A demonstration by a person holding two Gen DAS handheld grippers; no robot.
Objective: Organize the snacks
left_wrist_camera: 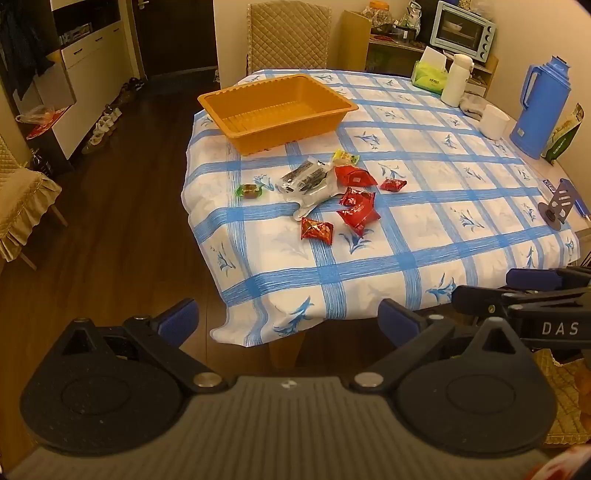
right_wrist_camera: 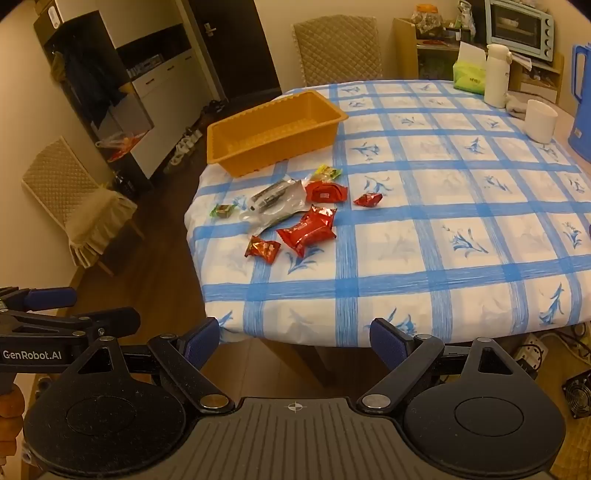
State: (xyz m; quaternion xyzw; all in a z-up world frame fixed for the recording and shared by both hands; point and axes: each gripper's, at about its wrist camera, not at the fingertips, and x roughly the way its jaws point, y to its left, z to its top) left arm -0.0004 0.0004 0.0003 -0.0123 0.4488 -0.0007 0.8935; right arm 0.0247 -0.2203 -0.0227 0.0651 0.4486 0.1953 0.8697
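An empty orange tray (left_wrist_camera: 332, 105) (right_wrist_camera: 221, 133) stands near the table's far left corner. In front of it lie loose snacks: several red packets (left_wrist_camera: 357, 210) (right_wrist_camera: 308, 229), a clear pack with dark bars (left_wrist_camera: 308, 181) (right_wrist_camera: 275, 197), a yellow-green packet (left_wrist_camera: 345, 158) (right_wrist_camera: 327, 171) and a small green candy (left_wrist_camera: 251, 191) (right_wrist_camera: 222, 210). My left gripper (left_wrist_camera: 288, 325) hangs open off the table's near corner with nothing between its fingers. My right gripper (right_wrist_camera: 295, 343) is open too, short of the near edge, empty. Each gripper shows at the other view's edge.
The table wears a blue-checked cloth (left_wrist_camera: 424, 229). At its far right stand a blue thermos jug (left_wrist_camera: 539, 107), a white bottle (left_wrist_camera: 456, 79), a white cup (left_wrist_camera: 495, 122) and a tissue pack (left_wrist_camera: 428, 75). Chairs (left_wrist_camera: 288, 33) and dark wood floor (left_wrist_camera: 122, 221) surround it.
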